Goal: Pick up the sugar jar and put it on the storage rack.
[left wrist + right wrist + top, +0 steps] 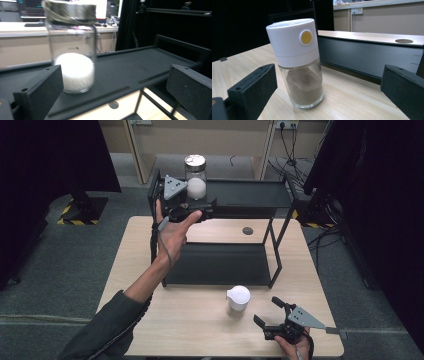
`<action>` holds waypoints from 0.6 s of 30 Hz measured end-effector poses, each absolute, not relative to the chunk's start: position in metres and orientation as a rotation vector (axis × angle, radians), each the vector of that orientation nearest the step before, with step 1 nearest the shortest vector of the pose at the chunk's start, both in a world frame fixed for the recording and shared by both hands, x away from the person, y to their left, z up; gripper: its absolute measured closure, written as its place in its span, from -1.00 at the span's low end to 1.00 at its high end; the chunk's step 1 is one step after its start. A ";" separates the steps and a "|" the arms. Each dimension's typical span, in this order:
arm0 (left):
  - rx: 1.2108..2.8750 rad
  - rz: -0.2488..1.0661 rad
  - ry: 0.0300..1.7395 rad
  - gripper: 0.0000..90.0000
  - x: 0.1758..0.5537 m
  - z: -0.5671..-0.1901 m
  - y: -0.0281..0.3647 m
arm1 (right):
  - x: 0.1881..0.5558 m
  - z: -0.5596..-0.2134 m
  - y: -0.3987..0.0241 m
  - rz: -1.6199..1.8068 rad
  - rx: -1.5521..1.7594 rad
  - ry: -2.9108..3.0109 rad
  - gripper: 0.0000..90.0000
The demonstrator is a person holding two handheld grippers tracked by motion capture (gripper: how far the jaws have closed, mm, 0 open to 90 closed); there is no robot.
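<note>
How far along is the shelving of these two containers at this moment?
Looks done: the glass jar stands on the rack's top shelf, with the left gripper open beside it. In hand: the right gripper, open, faces the shaker. Left: the shaker, ungripped on the table, probably goes next.

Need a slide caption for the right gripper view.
Open right tongs face a white-capped shaker of brown powder on the wooden table.
</note>
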State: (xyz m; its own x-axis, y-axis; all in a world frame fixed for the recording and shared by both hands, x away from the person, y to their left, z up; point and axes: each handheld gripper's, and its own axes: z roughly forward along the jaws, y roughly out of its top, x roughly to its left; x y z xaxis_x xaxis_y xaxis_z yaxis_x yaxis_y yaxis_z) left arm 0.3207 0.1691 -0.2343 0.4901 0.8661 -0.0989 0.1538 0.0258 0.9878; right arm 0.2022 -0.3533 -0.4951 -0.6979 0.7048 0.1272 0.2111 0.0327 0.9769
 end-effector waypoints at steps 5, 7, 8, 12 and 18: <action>1.472 0.661 0.900 -1.00 0.309 -0.246 0.174 | 0.202 -0.495 -0.353 1.706 0.926 1.926 -0.98; 1.478 0.641 0.888 -1.00 0.307 -0.250 0.176 | 0.202 -0.495 -0.353 1.705 0.924 1.926 -0.98; 1.475 0.631 0.884 -1.00 0.305 -0.252 0.177 | 0.202 -0.495 -0.353 1.705 0.923 1.926 -0.98; 1.486 0.634 0.847 -1.00 0.298 -0.262 0.178 | 0.202 -0.495 -0.353 1.706 0.924 1.925 -0.98; 1.499 0.595 0.812 -1.00 0.289 -0.282 0.182 | 0.202 -0.495 -0.353 1.706 0.922 1.925 -0.98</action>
State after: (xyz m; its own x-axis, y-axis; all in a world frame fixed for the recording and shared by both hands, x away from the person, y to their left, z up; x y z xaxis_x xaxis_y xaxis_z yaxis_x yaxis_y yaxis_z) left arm 0.2893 0.1822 -0.2824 0.6164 0.7810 -0.1003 0.1397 0.0169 0.9901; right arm 0.2021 -0.3532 -0.4954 -0.6993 0.7040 0.1238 0.2076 0.0343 0.9776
